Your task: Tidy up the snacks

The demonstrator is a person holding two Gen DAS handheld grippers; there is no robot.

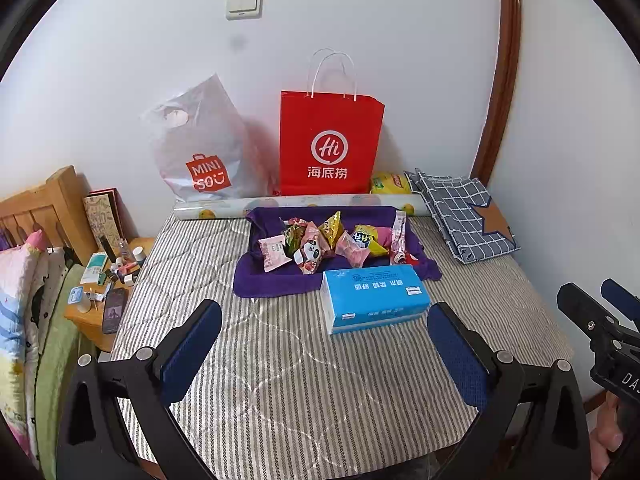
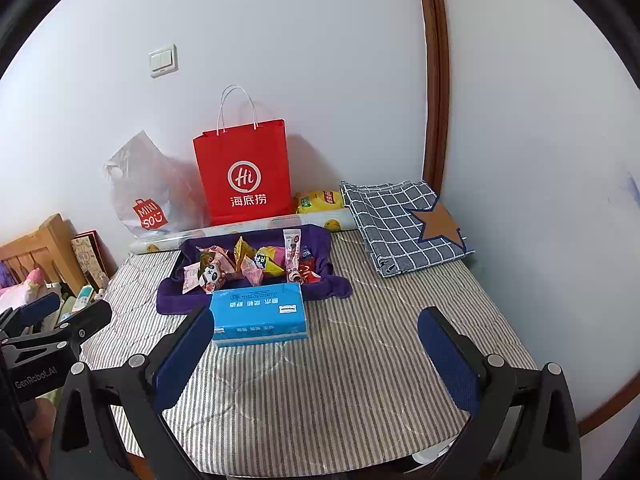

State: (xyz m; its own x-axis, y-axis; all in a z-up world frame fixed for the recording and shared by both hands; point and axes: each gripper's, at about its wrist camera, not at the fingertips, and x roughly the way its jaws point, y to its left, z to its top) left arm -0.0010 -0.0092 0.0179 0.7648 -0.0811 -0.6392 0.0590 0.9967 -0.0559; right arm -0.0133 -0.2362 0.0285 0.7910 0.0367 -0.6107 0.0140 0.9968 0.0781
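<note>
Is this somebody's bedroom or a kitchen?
Most likely a bedroom. The snacks lie on a striped quilted mattress, a wooden headboard with a pillow stands at the left, and a bedside table holds toiletries.

Bare striped quilted mattress lies open in front. A blue rectangular tissue pack blocks the near edge of the purple cloth-lined tray of wrapped snacks. Behind, a red paper bag and a clear plastic bag stand against the wall.
</note>
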